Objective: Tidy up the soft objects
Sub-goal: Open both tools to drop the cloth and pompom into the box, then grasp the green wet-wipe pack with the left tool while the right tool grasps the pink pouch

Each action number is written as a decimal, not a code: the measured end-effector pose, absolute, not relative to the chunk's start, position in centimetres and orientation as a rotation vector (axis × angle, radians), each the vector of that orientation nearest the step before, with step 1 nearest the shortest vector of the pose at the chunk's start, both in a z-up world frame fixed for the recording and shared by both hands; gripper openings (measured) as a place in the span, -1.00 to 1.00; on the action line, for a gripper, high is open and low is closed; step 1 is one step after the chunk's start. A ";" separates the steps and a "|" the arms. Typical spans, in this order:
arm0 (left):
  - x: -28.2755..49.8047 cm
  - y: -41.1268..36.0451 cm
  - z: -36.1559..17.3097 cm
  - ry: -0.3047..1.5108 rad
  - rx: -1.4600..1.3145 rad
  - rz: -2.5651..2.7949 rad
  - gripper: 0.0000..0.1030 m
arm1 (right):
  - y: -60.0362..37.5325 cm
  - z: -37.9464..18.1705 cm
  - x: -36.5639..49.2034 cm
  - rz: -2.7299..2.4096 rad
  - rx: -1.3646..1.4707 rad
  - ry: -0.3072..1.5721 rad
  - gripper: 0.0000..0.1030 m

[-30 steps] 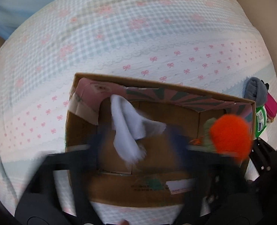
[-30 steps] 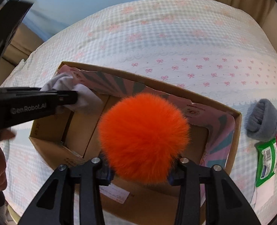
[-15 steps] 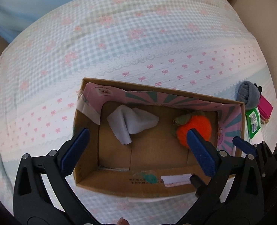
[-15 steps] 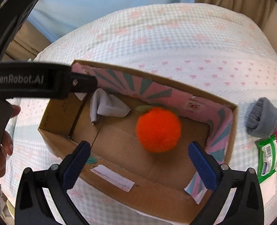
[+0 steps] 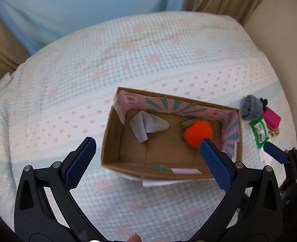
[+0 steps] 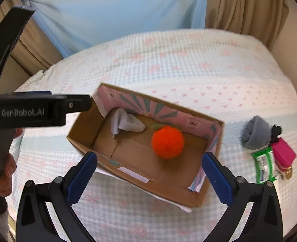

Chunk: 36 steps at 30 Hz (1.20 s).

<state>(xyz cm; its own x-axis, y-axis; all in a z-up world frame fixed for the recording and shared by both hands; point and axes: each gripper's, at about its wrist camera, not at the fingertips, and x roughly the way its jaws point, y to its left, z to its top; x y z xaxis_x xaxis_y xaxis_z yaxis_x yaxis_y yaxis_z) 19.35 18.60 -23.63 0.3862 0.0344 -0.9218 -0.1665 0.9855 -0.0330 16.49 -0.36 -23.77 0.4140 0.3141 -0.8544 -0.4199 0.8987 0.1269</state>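
An open cardboard box (image 5: 112, 141) (image 6: 82, 141) lies on the bed. Inside it rest a white cloth (image 5: 148, 126) (image 6: 126, 124) at the left end and a fluffy orange pompom (image 5: 197, 134) (image 6: 167, 142) at the right end. My left gripper (image 5: 146, 165) hangs open above the box's near wall, nothing between its blue pads. My right gripper (image 6: 150, 176) is wide open too, above the box's near edge, and empty. A rolled grey sock (image 5: 252, 106) (image 6: 255, 135) lies on the bed to the right of the box.
Beside the sock lie a green tissue pack (image 5: 259, 131) (image 6: 264, 165) and a pink pouch (image 5: 271, 118) (image 6: 283, 153). The bed's checked cover (image 5: 67, 92) stretches behind and left of the box. Blue and tan curtains (image 6: 245, 6) hang behind. A person's hand (image 6: 5, 175) holds the left gripper.
My right gripper let go of the orange pompom, which dropped into the box. The white cloth left my left gripper and settled in the box. Both grippers rose and drew back from it.
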 end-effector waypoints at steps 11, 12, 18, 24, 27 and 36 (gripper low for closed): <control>9.2 17.6 -15.5 0.993 -0.200 0.196 0.99 | -4.4 -14.9 9.6 0.401 -0.120 0.853 1.00; 8.2 17.3 -14.8 0.975 -0.206 0.196 0.99 | -4.9 -14.2 9.0 0.395 -0.121 0.839 1.00; 3.8 14.6 -11.6 0.876 -0.179 0.205 0.99 | -7.7 -10.3 5.0 0.352 -0.108 0.755 1.00; 1.4 11.6 -9.3 0.813 -0.177 0.158 0.99 | -11.1 -8.3 1.8 0.254 -0.105 0.698 1.00; 1.4 10.1 -8.6 0.800 -0.187 0.107 0.99 | -12.8 -7.9 1.2 0.221 -0.101 0.694 1.00; 3.1 6.1 -9.0 0.813 -0.198 0.012 0.99 | -17.7 -7.2 1.3 0.098 -0.087 0.675 1.00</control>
